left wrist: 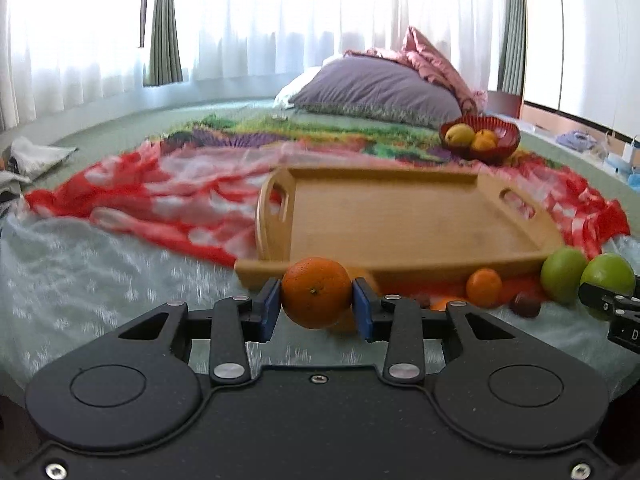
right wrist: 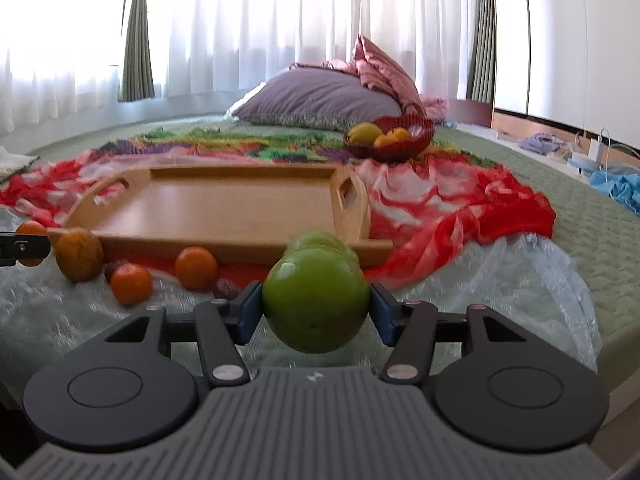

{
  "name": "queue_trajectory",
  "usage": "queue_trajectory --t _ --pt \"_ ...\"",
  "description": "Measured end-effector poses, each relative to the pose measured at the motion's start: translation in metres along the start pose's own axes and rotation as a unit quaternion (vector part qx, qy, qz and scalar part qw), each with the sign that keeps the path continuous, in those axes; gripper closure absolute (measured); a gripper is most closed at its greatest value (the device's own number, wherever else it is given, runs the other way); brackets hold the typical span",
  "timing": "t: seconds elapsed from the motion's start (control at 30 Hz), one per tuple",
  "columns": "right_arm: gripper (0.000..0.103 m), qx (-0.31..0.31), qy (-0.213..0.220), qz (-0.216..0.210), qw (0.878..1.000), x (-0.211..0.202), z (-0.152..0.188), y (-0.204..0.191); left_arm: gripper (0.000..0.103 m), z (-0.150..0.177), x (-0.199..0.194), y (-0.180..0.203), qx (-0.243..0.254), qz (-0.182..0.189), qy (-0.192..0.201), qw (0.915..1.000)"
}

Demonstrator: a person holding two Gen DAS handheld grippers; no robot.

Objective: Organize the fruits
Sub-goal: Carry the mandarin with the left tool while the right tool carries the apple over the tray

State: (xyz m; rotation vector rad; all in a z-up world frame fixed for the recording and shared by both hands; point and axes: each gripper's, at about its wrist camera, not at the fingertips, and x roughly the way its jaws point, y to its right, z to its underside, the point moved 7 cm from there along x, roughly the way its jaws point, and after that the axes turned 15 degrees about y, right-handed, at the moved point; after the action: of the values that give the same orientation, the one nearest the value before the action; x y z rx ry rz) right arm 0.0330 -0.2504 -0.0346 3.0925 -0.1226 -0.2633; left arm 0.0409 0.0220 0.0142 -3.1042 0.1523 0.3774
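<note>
My left gripper (left wrist: 316,309) is shut on an orange (left wrist: 316,296), its blue pads pressing both sides, just in front of the wooden tray (left wrist: 400,272). My right gripper (right wrist: 316,314) is shut on a green apple (right wrist: 316,296), near the tray's (right wrist: 224,240) front right corner. A second green apple (right wrist: 320,240) lies right behind the held one. Loose oranges (right wrist: 131,283) (right wrist: 196,268) and a duller orange fruit (right wrist: 79,254) lie along the tray's front edge. In the left wrist view a small orange (left wrist: 483,287) and a dark fruit (left wrist: 526,305) lie there too.
A red bowl (right wrist: 390,136) with yellow and orange fruit stands behind the tray on a colourful cloth. A red-and-white cloth (right wrist: 460,208) lies under the tray, and clear plastic sheet (right wrist: 520,272) covers the near bed. A purple pillow (right wrist: 320,100) lies at the back.
</note>
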Motion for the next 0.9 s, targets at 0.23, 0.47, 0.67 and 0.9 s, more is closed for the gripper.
queue_trajectory --t 0.23,0.47,0.67,0.9 --pt "0.043 0.007 0.025 -0.014 1.000 0.014 -0.034 0.001 0.067 -0.037 0.024 0.006 -0.008 0.023 0.002 0.9997" --pt "0.043 0.040 0.019 -0.053 0.998 0.056 -0.078 0.001 0.067 -0.075 0.069 0.011 -0.022 0.052 -0.005 0.9984" --pt "0.043 0.045 -0.014 -0.088 0.995 0.112 -0.105 -0.007 0.067 -0.095 0.126 0.017 -0.029 0.077 -0.024 0.9963" --pt "0.043 0.030 -0.094 -0.094 0.991 0.192 -0.091 -0.018 0.067 -0.074 0.195 0.026 -0.006 0.076 -0.066 0.9949"
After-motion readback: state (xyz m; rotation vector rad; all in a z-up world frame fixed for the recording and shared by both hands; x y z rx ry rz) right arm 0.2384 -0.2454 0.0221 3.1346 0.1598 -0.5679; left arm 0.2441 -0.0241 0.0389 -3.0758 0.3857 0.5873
